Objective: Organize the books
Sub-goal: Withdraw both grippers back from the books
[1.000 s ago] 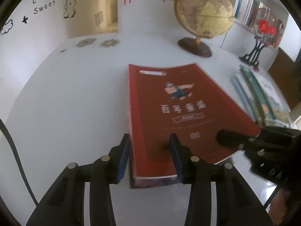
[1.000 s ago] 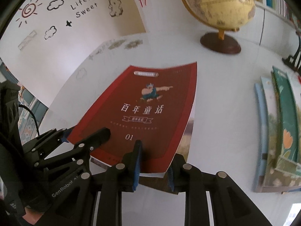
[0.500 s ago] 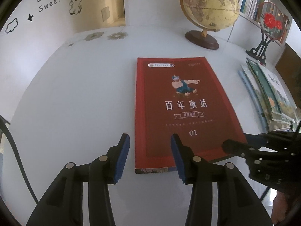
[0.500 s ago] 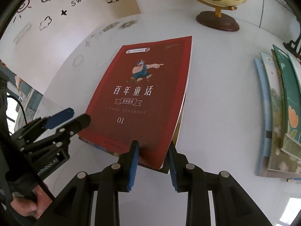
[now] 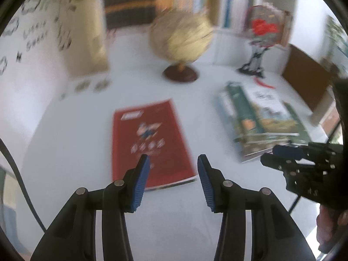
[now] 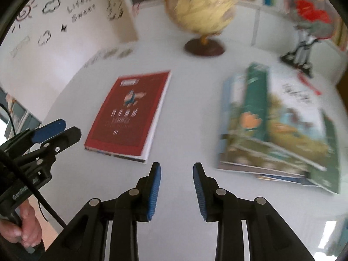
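The red book [image 6: 130, 115] lies flat on the white table [image 6: 182, 130], closed, its cover up; the cover is a smooth matte red rectangle with a small cartoon figure and pale characters, and the page edges show as a thin white band along its right side. No gripper touches it.

The left gripper [image 5: 171, 169] hangs over the near end of the book; its jaws are opening and they hold nothing, the book is only seen below them. The fingers [image 5: 141, 180] are black plastic with blue ribbed pads. The right gripper [image 6: 176, 174] is above bare table, near the book's lower right corner but apart from it; its jaws are opening too, with nothing between them; its pads have the same blue ribbed rubber.

To the right, well apart from the red book, a stack of picture books [image 6: 278, 126] lies flat, thin and wide, with glossy green and blue covers; the picture is blurred there. At the far side of the table a round beige globe [image 6: 202, 6] stands on a dark wooden base; beside it is a round fan with red flowers [image 6: 311, 15] on a black stand. A hand [image 6: 26, 228] grips the left gripper's handle.
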Motion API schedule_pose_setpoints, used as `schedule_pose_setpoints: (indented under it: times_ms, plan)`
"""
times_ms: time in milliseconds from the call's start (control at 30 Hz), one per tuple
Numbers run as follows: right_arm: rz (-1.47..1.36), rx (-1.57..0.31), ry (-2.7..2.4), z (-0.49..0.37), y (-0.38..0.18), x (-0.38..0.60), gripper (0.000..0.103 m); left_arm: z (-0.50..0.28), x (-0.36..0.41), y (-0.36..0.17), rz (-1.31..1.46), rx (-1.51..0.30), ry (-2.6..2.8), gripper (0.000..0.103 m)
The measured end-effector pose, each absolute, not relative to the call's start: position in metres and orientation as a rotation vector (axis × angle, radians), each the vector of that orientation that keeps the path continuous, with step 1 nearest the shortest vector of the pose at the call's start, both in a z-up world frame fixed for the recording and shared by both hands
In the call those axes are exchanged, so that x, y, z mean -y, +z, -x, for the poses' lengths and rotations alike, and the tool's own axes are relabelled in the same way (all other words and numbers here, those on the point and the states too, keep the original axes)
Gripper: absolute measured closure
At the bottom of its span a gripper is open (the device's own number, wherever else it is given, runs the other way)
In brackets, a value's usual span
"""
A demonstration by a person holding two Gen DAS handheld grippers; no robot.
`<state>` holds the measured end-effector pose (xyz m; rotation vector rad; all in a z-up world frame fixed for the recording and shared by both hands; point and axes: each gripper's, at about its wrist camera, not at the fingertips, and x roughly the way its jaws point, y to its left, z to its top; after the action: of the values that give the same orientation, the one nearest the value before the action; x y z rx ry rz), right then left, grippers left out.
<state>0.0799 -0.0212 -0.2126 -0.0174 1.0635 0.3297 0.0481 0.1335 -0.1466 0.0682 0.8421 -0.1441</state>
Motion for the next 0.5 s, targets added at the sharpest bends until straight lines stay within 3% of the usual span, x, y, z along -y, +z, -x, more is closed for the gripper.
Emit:
schedule_pose_setpoints:
  times_ms: [133,200,267,500]
  plan:
    - [-0.063,-0.987,0.255,-0.06,-0.171,0.068,0.066,-0.036,-0.092,-0.115,-0.086,-0.792,-0.228,0.056]
    - [-0.07,-0.96,0.223,-0.052,-0.155,0.085,0.053,-0.033,-0.069,-0.104,-0.101,-0.767,-0.231,0.049]
    - [-0.045,-0.933,0.172,-0.043,-0.138,0.104,0.053,-0.027,-0.051,-0.095,-0.102,-0.741,-0.223,0.04]
    - [0.014,-0.833,0.106,-0.008,-0.09,0.163,0.053,-0.001,0.007,-0.06,-0.066,-0.668,-0.2,0.04]
